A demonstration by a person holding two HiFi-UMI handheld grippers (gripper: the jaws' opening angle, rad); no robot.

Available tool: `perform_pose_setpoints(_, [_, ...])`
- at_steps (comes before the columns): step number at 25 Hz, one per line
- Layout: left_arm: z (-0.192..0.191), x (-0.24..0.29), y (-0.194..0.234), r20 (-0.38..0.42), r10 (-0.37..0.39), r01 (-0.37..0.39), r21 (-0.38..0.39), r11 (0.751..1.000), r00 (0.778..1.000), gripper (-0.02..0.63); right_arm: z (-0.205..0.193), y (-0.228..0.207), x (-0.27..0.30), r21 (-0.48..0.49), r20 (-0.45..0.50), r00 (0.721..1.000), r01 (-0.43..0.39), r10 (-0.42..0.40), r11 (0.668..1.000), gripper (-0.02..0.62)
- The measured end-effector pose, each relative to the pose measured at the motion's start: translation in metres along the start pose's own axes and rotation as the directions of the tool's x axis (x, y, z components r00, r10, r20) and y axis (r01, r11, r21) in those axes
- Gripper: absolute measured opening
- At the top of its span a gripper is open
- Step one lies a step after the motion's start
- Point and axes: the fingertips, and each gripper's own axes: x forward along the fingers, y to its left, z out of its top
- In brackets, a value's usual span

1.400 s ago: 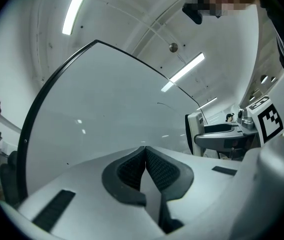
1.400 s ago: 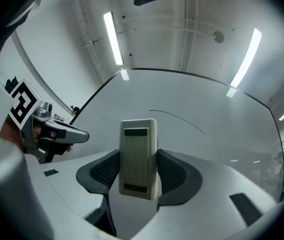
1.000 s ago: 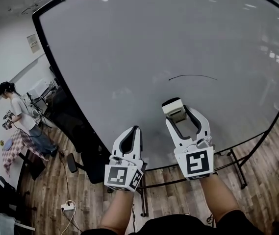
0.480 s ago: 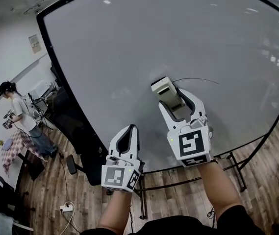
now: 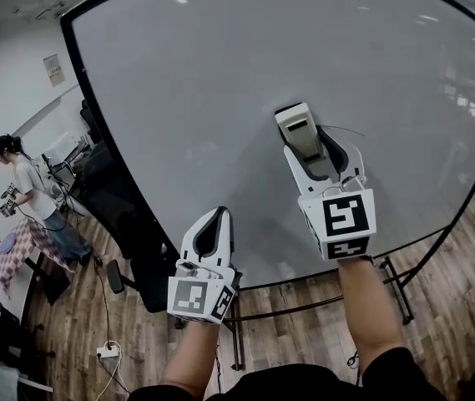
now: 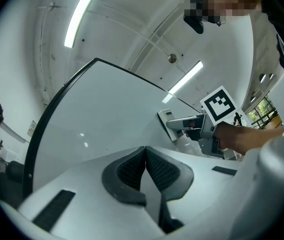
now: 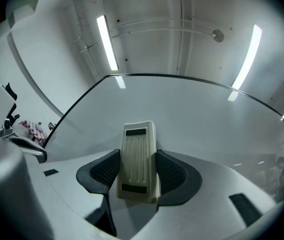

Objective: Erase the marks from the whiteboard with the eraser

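A large whiteboard [image 5: 220, 65] fills the head view. A thin black line [image 5: 347, 129] shows on it just right of the eraser. The cream eraser [image 5: 298, 132] is clamped in my right gripper [image 5: 305, 140], its far end against the board at the line's left end. In the right gripper view the eraser [image 7: 138, 159] stands between the two dark pads, pointing at the whiteboard [image 7: 191, 109]. My left gripper [image 5: 212, 224] hangs lower left near the board's bottom edge, shut and empty. The left gripper view shows its pads [image 6: 164, 171] pressed together, with the eraser [image 6: 166, 124] beyond.
The whiteboard stands on a black frame [image 5: 396, 270] over a wooden floor [image 5: 137, 324]. At the far left a person [image 5: 24, 190] stands by a table with a checked cloth [image 5: 16, 253]. A cable and socket strip [image 5: 108, 351] lie on the floor.
My right gripper has risen with the eraser from below the line up to the line's left end. Less of the line shows now. The left gripper has barely moved.
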Motion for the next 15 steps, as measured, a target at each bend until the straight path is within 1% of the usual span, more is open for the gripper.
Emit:
perform_pose_setpoints(3, [0.000, 0.001, 0.000, -0.002, -0.003, 0.003, 0.000, 1.000, 1.000, 0.020, 0.002, -0.026, -0.005, 0.027, 0.016, 0.998, 0.052, -0.053, 0.998, 0.253])
perform_pose_setpoints(5, [-0.002, 0.004, -0.001, -0.005, -0.007, 0.007, -0.001, 1.000, 1.000, 0.020, -0.001, -0.050, -0.008, 0.054, 0.021, 0.994, 0.102, -0.103, 0.993, 0.253])
perform_pose_setpoints(8, [-0.005, 0.007, -0.008, -0.014, -0.023, 0.023, -0.003, 1.000, 1.000, 0.020, -0.012, -0.089, -0.020, 0.125, 0.020, 0.984, 0.175, -0.178, 0.977, 0.253])
perform_pose_setpoints(11, [-0.009, 0.008, -0.015, -0.021, -0.038, 0.038, -0.012, 0.999, 0.999, 0.020, -0.029, -0.123, -0.034, 0.232, 0.024, 0.970, 0.228, -0.240, 0.946, 0.255])
perform_pose_setpoints(15, [-0.010, 0.008, -0.022, -0.023, -0.045, 0.044, -0.015, 0.999, 0.999, 0.020, -0.050, -0.158, -0.052, 0.360, 0.027, 0.948, 0.287, -0.317, 0.888, 0.255])
